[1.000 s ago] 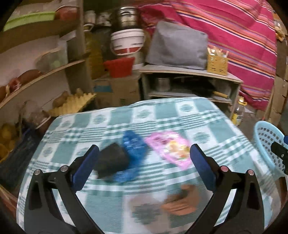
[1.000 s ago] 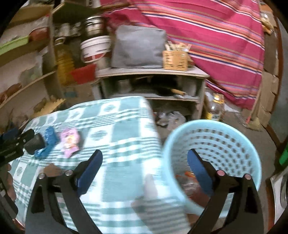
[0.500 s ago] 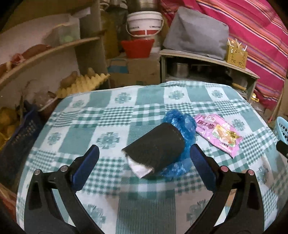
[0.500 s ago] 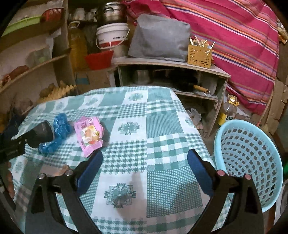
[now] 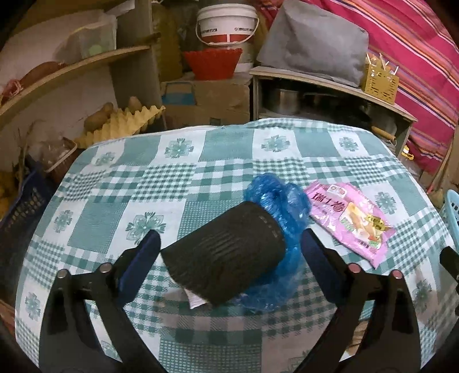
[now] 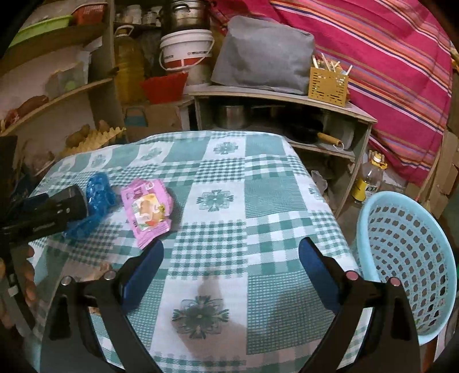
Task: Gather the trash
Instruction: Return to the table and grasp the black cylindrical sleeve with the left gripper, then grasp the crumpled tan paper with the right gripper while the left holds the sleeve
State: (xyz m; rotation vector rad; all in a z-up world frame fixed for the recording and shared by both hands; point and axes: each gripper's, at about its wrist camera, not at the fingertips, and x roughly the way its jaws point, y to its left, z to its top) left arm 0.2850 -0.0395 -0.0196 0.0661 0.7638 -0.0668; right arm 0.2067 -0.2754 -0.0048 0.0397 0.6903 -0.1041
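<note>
Left gripper [image 5: 229, 258]: wide, closing around black cup [image 5: 226, 255]; pads not yet touching.
Black cup: on its side on checked tablecloth [image 5: 178, 178], against blue plastic bag [image 5: 276, 198].
Handling: likely light, thin-walled, crushable; best gripped gently across ribbed middle.
Right gripper [image 6: 231, 265]: wide apart, empty.
Basket [image 6: 407, 258]: beside table, right.

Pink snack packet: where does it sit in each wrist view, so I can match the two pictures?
Left wrist view: the pink snack packet lies right of centre on the checked tablecloth, just right of the blue plastic bag.
Right wrist view: the packet lies left of centre, again just right of the blue bag.
Shared landmark: the white bucket at the back, above the red basin.
</note>
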